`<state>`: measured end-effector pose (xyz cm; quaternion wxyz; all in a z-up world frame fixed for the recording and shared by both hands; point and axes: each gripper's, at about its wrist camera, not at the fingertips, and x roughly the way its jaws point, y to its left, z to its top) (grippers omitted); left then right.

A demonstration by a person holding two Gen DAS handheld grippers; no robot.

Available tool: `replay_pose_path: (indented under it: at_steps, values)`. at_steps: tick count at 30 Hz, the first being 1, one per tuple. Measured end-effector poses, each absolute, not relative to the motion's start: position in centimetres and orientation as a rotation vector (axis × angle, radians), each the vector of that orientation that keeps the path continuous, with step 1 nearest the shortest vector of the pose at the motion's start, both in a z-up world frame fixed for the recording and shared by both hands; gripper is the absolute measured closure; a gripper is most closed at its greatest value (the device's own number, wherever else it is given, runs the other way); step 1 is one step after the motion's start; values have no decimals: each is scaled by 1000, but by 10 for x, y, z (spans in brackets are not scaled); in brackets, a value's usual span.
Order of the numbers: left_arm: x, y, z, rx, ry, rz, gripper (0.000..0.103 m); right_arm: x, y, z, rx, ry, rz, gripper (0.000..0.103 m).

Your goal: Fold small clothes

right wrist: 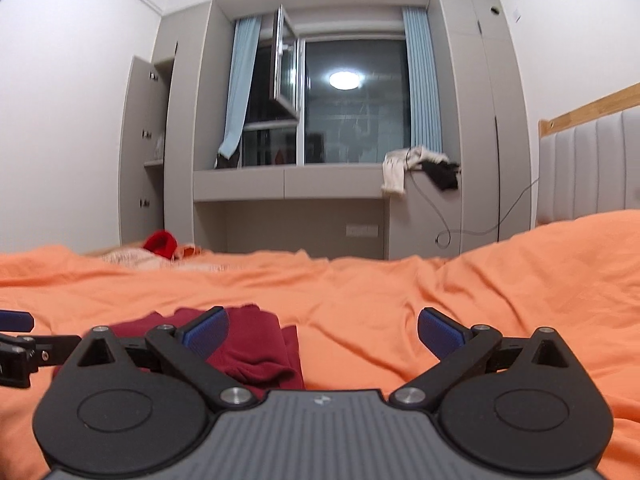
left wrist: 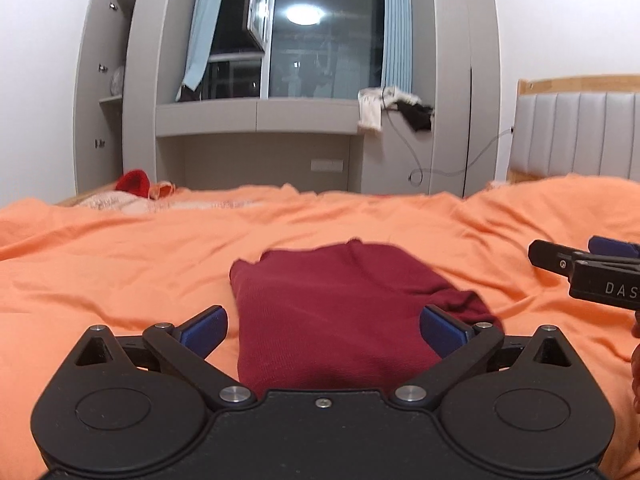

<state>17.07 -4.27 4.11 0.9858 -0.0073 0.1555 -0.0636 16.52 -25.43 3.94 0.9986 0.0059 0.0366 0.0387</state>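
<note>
A dark red garment (left wrist: 344,312) lies folded flat on the orange bedsheet (left wrist: 120,264). My left gripper (left wrist: 324,330) hovers over its near edge, jaws wide open, with the cloth below them and no pad touching it. In the right wrist view the same dark red garment (right wrist: 256,344) lies to the left, partly behind the left blue pad (right wrist: 206,332). My right gripper (right wrist: 322,334) is open over bare orange sheet, nothing between its fingers. The right gripper (left wrist: 588,268) also shows at the right edge of the left wrist view; the left gripper's fingers (right wrist: 16,340) show at the left edge of the right wrist view.
A red knitted item (left wrist: 134,180) and pale clothes (left wrist: 116,202) lie at the far left of the bed. Beyond stand grey cabinets, a window sill with white and black clothes (left wrist: 394,108) and a dangling cable. A padded headboard (left wrist: 576,136) rises at right.
</note>
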Motion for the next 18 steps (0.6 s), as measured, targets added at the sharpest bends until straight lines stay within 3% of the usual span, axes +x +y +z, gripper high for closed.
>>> replay_pose_path:
  at_steps: [18]
  values:
    - [72,-17,31,-127,188,-61,1,59,-238,24,11,-29,83,0]
